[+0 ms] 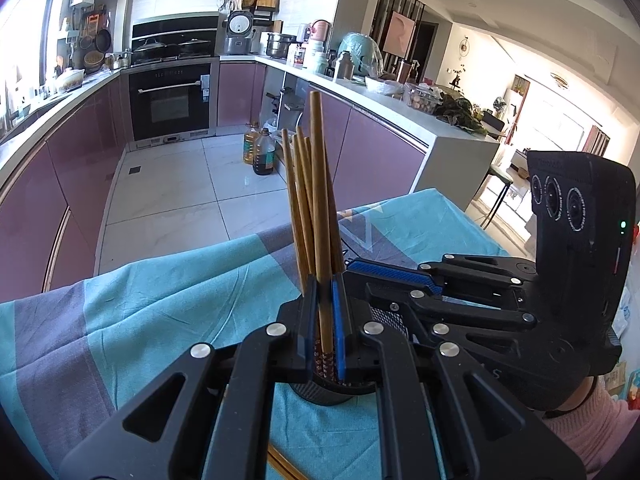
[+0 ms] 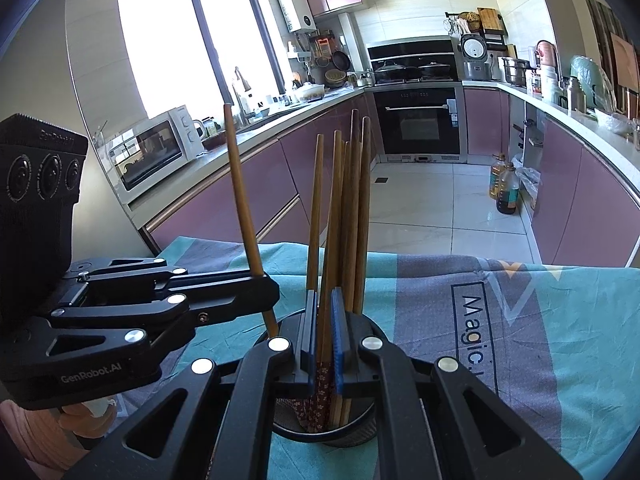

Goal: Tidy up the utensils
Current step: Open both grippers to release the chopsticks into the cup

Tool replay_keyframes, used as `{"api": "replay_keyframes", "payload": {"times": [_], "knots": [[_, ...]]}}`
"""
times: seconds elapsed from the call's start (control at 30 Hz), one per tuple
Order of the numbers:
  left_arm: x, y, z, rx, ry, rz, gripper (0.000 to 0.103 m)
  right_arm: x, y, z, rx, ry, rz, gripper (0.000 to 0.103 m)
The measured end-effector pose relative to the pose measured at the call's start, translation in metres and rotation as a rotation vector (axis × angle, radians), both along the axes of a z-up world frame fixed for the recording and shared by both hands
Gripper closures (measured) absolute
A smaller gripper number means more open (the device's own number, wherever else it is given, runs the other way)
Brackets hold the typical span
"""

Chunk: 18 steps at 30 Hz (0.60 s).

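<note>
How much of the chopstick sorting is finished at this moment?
Done: several brown wooden chopsticks already stand in the black mesh cup on the teal cloth.
In hand: the left gripper is shut on one chopstick, its lower end at the cup's rim. The right gripper is shut among the standing ones.
Left: a chopstick lies on the cloth.

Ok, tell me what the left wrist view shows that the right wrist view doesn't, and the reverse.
Only left wrist: loose chopsticks lying on the cloth at the bottom edge, and the bright living room. Only right wrist: the window and the microwave. Both: the black holder of upright chopsticks on the teal cloth, the oven, the left gripper shut on a chopstick, and the right gripper shut on a second chopstick.
</note>
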<state>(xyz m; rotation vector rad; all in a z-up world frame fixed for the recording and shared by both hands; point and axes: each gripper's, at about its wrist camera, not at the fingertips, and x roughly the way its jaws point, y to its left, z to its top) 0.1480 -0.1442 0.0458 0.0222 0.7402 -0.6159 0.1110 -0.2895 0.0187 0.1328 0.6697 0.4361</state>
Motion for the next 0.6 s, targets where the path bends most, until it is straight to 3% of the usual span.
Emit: {"api": "replay_keyframes", "payload": {"times": [0.3,0.53,0.6], "knots": [[0.001,0.011,-0.013,-0.021,0.012,0.021,0.093,-0.007,-0.004,0.000,0.016,-0.007,0.004,0.095],[-0.029,0.042,-0.011,-0.045,-0.066,0.103,0.069,-0.039,-0.005,0.005,0.042,-0.040,0.064,0.081],[-0.040,0.055,-0.012,-0.043,-0.093,0.134,0.061,-0.051,0.000,0.004,0.042,-0.043,0.094,0.073]]}}
